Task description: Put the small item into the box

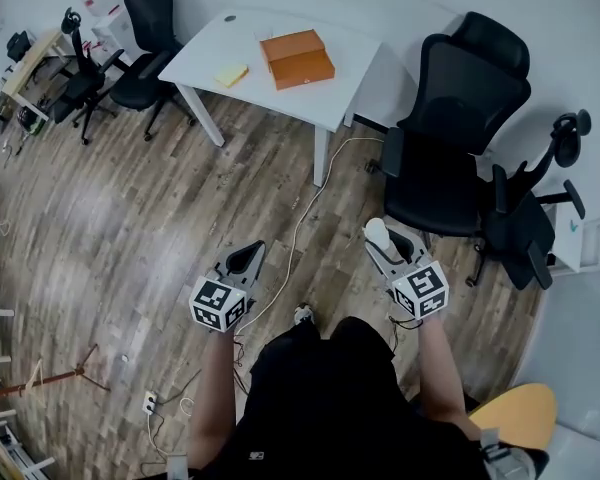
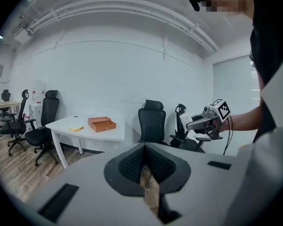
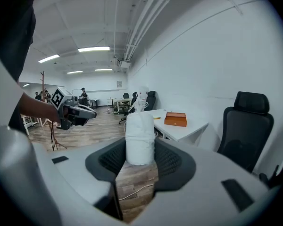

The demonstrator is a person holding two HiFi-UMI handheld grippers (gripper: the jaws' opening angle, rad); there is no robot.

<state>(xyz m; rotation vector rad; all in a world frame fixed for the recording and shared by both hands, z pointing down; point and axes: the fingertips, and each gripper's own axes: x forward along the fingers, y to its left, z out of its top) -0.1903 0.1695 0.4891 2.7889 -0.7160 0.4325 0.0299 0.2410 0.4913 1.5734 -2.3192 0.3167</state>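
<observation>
The flat yellow item (image 1: 231,74) on the white rectangular table (image 1: 240,38) is too small to be identified, and whether the orange-brown rectangular box (image 1: 298,59) stands open cannot be told. The lower end of the white wrapped cylindrical item (image 3: 140,135) is hidden between the pads of the right gripper (image 3: 140,157). The black-clad person (image 1: 330,408) is cut off by the head view's bottom edge, and the round yellow tabletop (image 1: 520,413) is partly hidden behind that person's arm.
</observation>
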